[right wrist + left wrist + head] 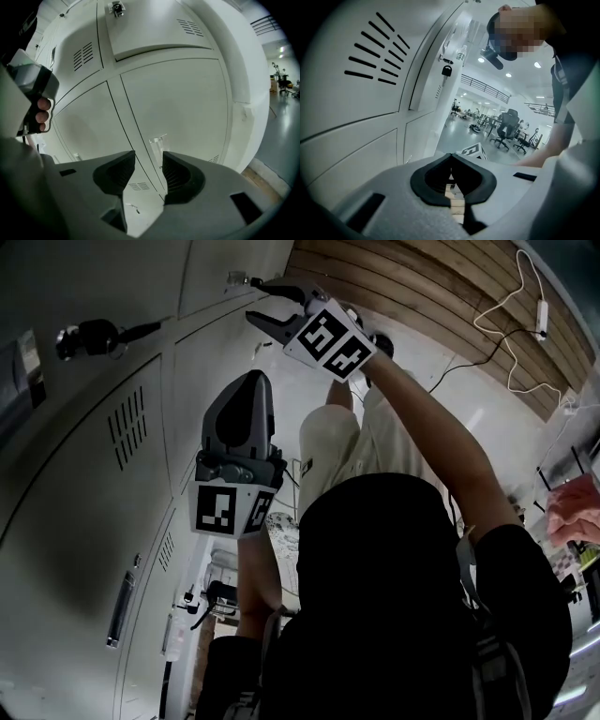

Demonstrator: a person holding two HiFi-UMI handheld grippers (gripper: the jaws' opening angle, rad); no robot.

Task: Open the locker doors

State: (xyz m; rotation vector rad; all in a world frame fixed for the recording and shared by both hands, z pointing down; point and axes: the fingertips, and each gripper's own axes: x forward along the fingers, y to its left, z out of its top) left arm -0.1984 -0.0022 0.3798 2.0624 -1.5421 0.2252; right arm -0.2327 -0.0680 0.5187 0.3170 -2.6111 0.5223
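A bank of light grey lockers [103, 484] fills the left of the head view. My right gripper [267, 307] is raised to an upper locker door, its jaws open and empty, just beside a small lock knob [239, 279]. In the right gripper view the right gripper [148, 171] looks past its parted pads at a clear pull tab [158, 140] on a shut door; the door above [154, 33] stands slightly ajar. My left gripper [246, 379] is held lower, near a vented door, shut on nothing. In its own view the left gripper [452, 180] has its pads together.
A black key fob [89, 337] sticks out of a lock at the upper left; another key [446, 70] hangs from a farther locker. A wood-slatted wall [422, 287] with a white cable runs along the top. Office chairs [506, 126] stand far down the hall.
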